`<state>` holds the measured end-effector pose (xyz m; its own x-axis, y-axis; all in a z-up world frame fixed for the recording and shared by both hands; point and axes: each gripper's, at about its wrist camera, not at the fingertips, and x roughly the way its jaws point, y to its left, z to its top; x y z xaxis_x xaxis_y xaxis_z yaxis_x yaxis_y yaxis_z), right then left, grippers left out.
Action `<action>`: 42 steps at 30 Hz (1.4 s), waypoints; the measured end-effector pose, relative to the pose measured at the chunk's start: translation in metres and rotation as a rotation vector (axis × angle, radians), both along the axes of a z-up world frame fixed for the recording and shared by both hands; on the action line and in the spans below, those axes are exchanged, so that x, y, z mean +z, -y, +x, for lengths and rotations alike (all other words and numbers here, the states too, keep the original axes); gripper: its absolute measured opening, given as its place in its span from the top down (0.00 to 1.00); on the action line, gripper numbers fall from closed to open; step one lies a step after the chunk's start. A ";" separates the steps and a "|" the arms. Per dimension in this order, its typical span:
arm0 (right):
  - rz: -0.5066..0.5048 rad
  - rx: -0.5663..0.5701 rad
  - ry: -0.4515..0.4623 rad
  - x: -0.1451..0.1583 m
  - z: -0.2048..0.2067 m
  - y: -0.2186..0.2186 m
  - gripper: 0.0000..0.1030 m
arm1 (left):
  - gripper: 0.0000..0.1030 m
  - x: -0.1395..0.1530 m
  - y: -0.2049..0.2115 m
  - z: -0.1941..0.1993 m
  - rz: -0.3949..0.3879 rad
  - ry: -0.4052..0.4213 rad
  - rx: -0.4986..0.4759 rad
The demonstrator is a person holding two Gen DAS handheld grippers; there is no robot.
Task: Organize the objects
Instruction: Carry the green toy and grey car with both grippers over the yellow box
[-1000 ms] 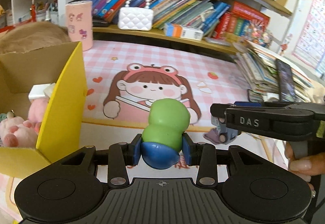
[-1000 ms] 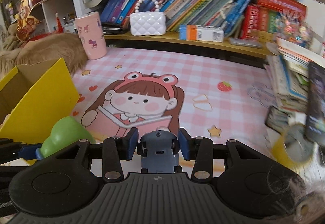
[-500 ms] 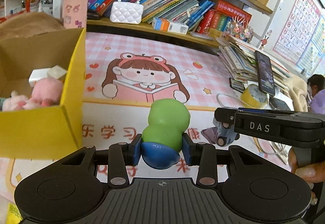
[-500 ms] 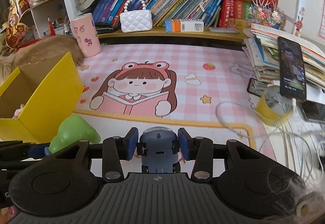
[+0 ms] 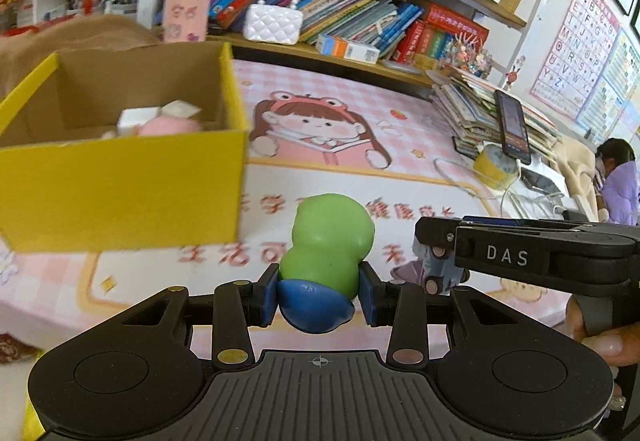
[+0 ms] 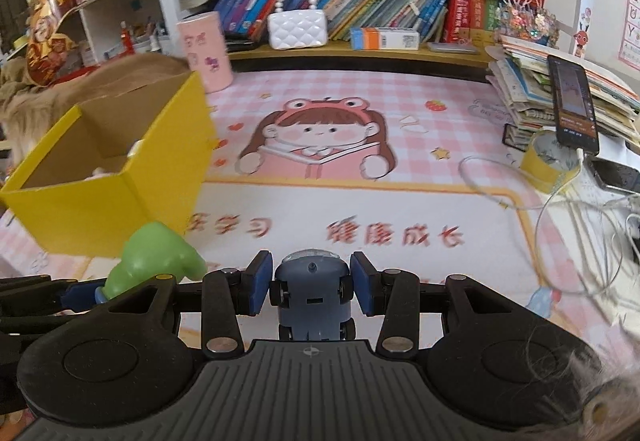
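Observation:
My left gripper (image 5: pixel 320 293) is shut on a green and blue toy figure (image 5: pixel 326 245) and holds it above the pink mat, to the right of the yellow cardboard box (image 5: pixel 120 185). The box holds a pink plush (image 5: pixel 170 126) and a white block. My right gripper (image 6: pixel 311 289) is shut on a small blue-grey toy car (image 6: pixel 312 291), held above the mat. In the right wrist view the green toy (image 6: pixel 150 259) and the yellow box (image 6: pixel 100 217) lie to the left. The right gripper also shows in the left wrist view (image 5: pixel 440 265).
A pink play mat (image 6: pixel 320 145) covers the table. A bookshelf with a white pearl-handled purse (image 6: pixel 298 27) and a pink cup (image 6: pixel 206 51) stands at the back. Stacked books with a phone (image 6: pixel 572 101), a yellow tape roll (image 6: pixel 550 167) and white cables lie at the right.
Both grippers have pulled back and up from the mat with their toys. The yellow box now sits further ahead and more of its front wall shows.

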<state>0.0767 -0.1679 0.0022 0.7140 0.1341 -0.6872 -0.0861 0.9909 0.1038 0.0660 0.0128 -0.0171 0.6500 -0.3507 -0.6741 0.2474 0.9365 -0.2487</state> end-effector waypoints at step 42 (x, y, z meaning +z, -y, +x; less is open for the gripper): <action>-0.019 0.334 0.061 0.021 -0.043 -0.150 0.61 | 0.63 0.032 -0.139 -0.066 0.017 0.107 0.315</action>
